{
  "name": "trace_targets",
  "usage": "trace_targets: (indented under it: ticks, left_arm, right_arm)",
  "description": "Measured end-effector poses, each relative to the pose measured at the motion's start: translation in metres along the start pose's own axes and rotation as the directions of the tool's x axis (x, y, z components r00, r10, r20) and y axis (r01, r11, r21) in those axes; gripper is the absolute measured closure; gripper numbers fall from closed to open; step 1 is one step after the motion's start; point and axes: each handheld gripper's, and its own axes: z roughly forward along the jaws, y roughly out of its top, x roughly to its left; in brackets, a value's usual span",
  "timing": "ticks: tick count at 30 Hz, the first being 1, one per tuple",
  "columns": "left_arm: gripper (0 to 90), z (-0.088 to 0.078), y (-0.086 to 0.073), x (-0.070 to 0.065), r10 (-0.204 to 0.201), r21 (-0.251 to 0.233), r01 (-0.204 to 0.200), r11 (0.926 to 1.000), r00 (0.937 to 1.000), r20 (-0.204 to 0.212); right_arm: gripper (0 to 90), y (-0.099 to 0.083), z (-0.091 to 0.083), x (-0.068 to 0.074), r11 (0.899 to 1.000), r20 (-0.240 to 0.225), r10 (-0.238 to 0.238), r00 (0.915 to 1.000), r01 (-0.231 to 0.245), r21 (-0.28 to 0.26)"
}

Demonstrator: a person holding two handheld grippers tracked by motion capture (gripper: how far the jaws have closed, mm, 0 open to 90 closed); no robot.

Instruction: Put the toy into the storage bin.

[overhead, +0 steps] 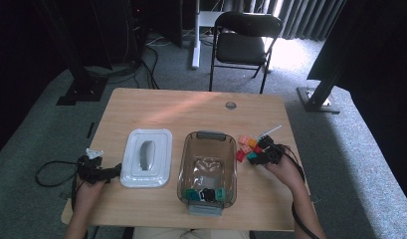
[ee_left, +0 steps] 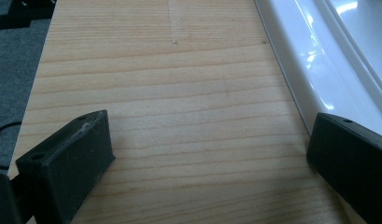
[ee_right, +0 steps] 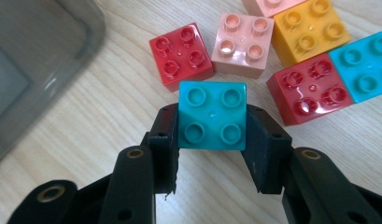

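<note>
Grey carpet floor, light wood table with a round cable grommet. Black folding chair behind the table, grey curtains back right, daylight patch on the carpet by the chair. Dark frame posts both sides, cables on the floor back left.

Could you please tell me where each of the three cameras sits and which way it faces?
High view: above the person's side, looking forward and down on the table; forearms and both hands show.
Left gripper view: on the left gripper, looking along open jaws at wood and the white lid.
Right gripper view: on the right gripper, jaws clamping a teal brick.
Shared: lid appears in high view too.
</note>
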Motion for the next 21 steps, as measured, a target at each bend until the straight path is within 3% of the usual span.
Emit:
trace_targets:
  ticks: [11, 21]
  left_arm:
    - [0.8, 0.0, 0.0, 0.0, 0.0, 0.0, 0.0, 1.0, 1.0, 0.0]
    - [0.8, 0.0, 0.0, 0.0, 0.0, 0.0, 0.0, 1.0, 1.0, 0.0]
  right_arm:
    - [58.8, -0.001, -0.031, 0.015, 0.998, -0.043, -0.048, 0.9979, 0.046, -0.045]
    - [58.8, 0.004, -0.059, 0.033, 0.99, -0.063, -0.114, 0.9915, 0.108, -0.093]
